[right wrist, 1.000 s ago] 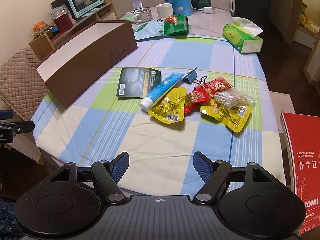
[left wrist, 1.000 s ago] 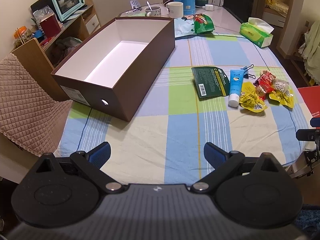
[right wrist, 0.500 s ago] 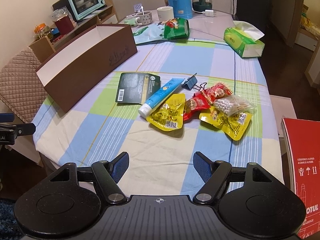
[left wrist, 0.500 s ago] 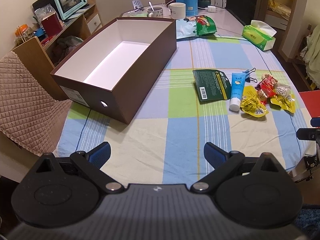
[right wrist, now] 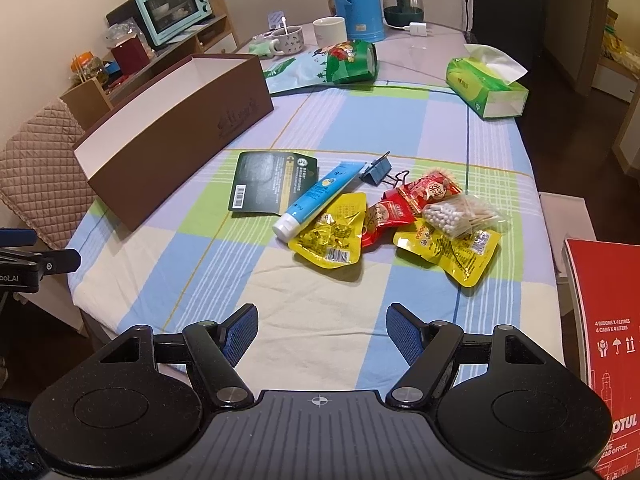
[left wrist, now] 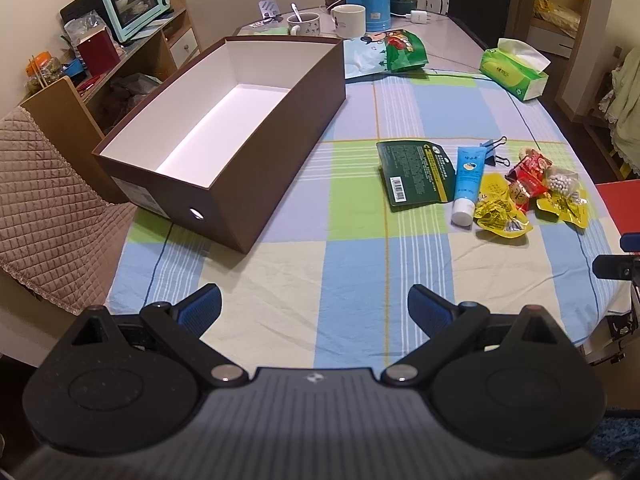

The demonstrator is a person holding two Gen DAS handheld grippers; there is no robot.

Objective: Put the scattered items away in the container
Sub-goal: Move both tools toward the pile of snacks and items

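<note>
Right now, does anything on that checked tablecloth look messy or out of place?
Yes: the small items lie in an overlapping heap. The blue tube rests across the dark green packet, snack pouches overlap, while the brown box sits empty.

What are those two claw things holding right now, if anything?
Nothing. The left gripper and the right gripper both stand open over the tablecloth, with only bare cloth between their fingers.

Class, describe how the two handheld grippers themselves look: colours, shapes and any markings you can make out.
Both look alike. The left gripper and right gripper each have a black ribbed body with two round discs, black linkage arms on silver pivot pins, and two blue ridged pads. A small white mark sits at the centre of each body. No hands, sleeves or cables show.
</note>
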